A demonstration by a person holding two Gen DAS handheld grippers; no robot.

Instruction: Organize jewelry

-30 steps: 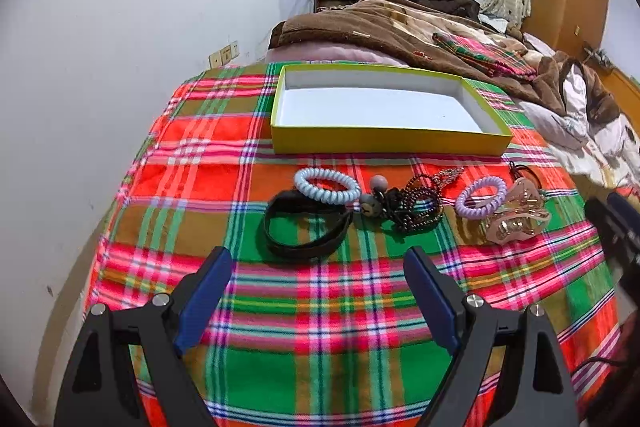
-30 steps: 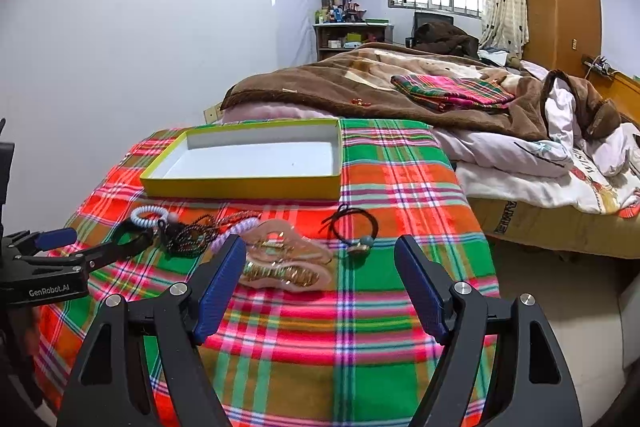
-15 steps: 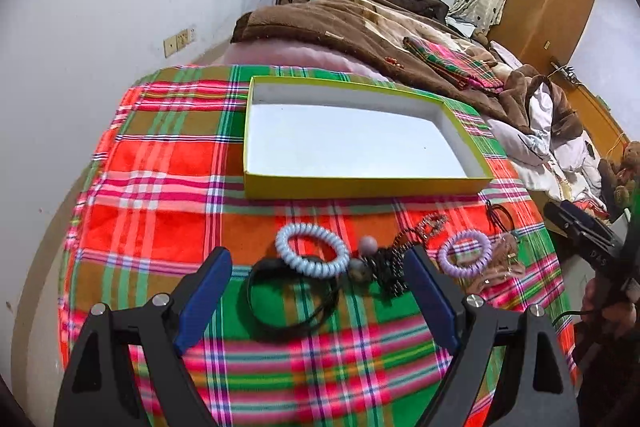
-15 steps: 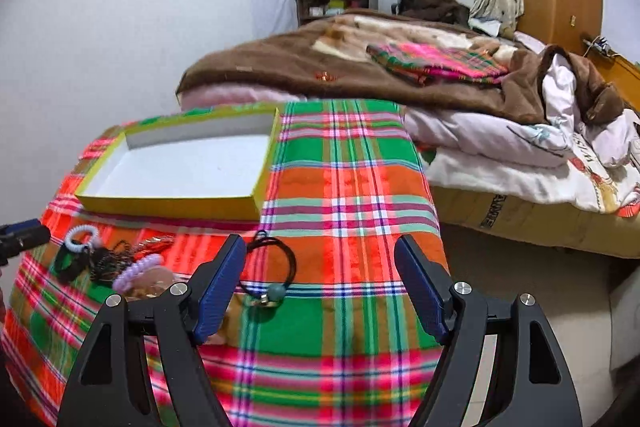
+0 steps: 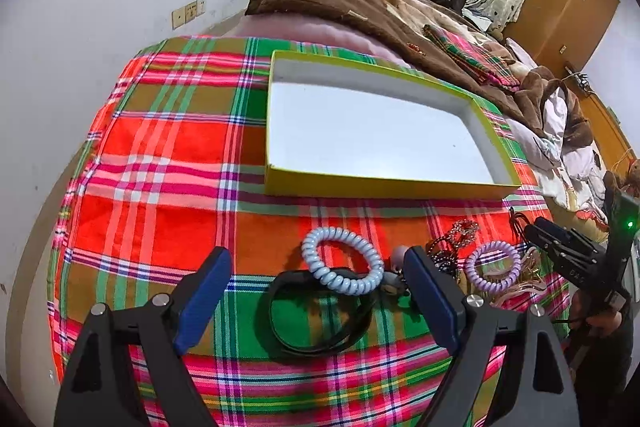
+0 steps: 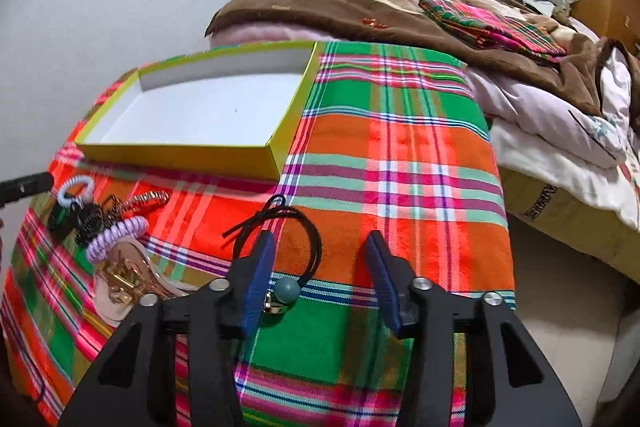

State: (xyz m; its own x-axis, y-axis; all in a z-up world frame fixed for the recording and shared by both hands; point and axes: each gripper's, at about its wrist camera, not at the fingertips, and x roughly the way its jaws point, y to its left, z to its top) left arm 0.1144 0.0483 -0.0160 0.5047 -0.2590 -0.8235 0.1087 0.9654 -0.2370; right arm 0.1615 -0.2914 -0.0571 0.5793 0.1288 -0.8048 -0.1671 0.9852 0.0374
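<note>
The left claw's finger (image 5: 430,293) hides part of the bead cluster (image 5: 394,277).

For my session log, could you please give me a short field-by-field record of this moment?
surface: plaid cloth
box: yellow box, white inside, nothing in it
near left claw: pale blue coil tie overlapping black band
near right claw: black cord tie with teal bead
other items: purple coil tie, pink hair clip, dark chain
claws: both open, holding nothing
</note>
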